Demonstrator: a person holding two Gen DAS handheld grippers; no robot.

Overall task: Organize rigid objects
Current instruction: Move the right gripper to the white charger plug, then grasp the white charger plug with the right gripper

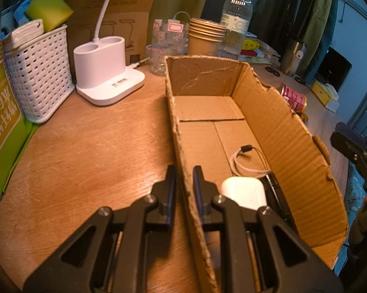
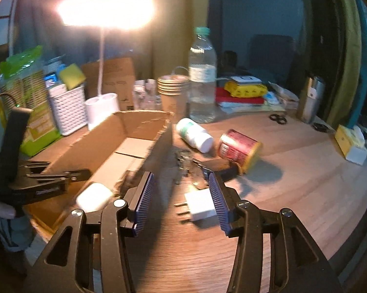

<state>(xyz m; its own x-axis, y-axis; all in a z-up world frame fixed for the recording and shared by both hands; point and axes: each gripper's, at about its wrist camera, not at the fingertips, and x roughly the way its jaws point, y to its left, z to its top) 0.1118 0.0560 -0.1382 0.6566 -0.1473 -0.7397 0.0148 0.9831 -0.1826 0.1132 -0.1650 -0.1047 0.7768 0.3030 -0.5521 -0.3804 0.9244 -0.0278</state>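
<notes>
An open cardboard box [image 1: 281,127] lies on the wooden table. My left gripper [image 1: 183,173] is shut on its left wall. A white earbud case [image 1: 244,190] and a black object with a grey lanyard [image 1: 247,156] lie inside the box. In the right wrist view my right gripper [image 2: 181,178] stands open above the table, just right of the box [image 2: 144,122]. A white charger plug [image 2: 200,206] lies on the table between its fingers, untouched. Beyond lie keys [image 2: 183,161], a white pill bottle [image 2: 195,134] and a red can [image 2: 239,149], both on their sides.
A white basket [image 1: 39,78], a white lamp base [image 1: 105,73], stacked paper cups [image 1: 205,36] and a water bottle [image 1: 236,19] stand behind the box. Scissors [image 2: 278,118], a metal flask [image 2: 310,100] and a yellow tissue box [image 2: 351,144] sit at the right.
</notes>
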